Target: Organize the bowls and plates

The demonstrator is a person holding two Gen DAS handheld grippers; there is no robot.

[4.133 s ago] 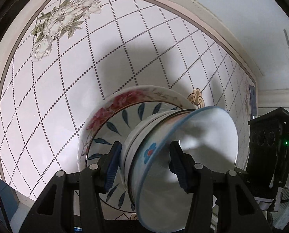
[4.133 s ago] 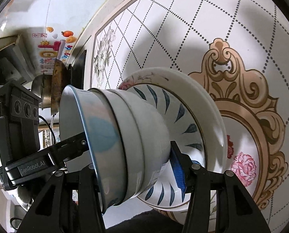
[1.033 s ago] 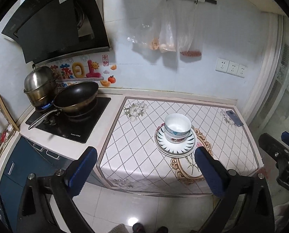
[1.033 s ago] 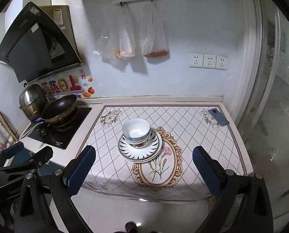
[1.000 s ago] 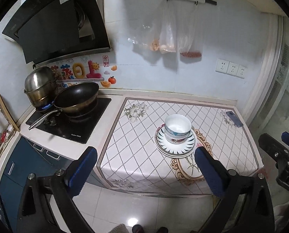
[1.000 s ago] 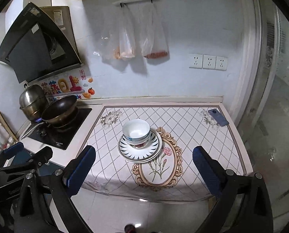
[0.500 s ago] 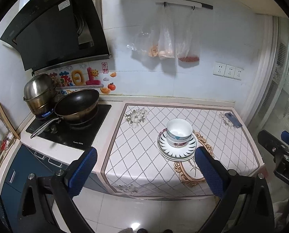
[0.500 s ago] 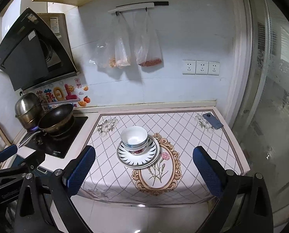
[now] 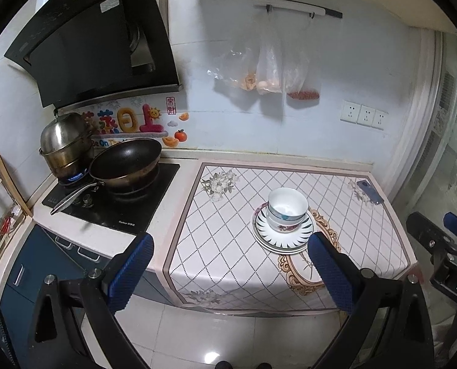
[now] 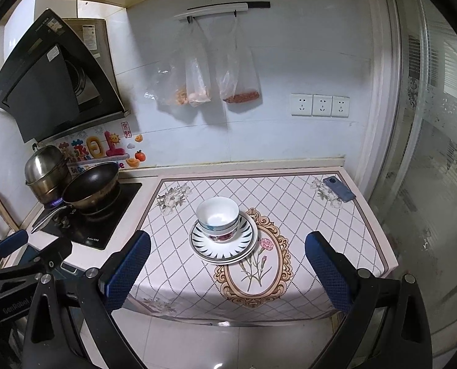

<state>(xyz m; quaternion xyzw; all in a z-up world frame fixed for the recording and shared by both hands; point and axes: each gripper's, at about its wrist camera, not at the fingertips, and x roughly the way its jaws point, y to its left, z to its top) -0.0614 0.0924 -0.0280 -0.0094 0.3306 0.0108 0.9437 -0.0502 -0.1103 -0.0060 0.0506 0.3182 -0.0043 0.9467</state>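
Open tabletop [image 10: 305,203] around stacked bowls [image 10: 218,219]; phone [image 10: 339,188] at far right corner; wok [image 10: 90,188] apparently well left.

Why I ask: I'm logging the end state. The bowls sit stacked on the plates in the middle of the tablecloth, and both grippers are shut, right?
Not quite. The bowls do sit on the plates, but both wrist views show the left gripper and right gripper open and empty.

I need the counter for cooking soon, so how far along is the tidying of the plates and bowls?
It looks essentially finished. Done: the bowls sit nested on the stacked plates, one pile on the patterned tablecloth. In hand: nothing; the left gripper and right gripper are both open, empty and well back from the counter. Left: no loose dishes show; only a phone lies at the far corner.
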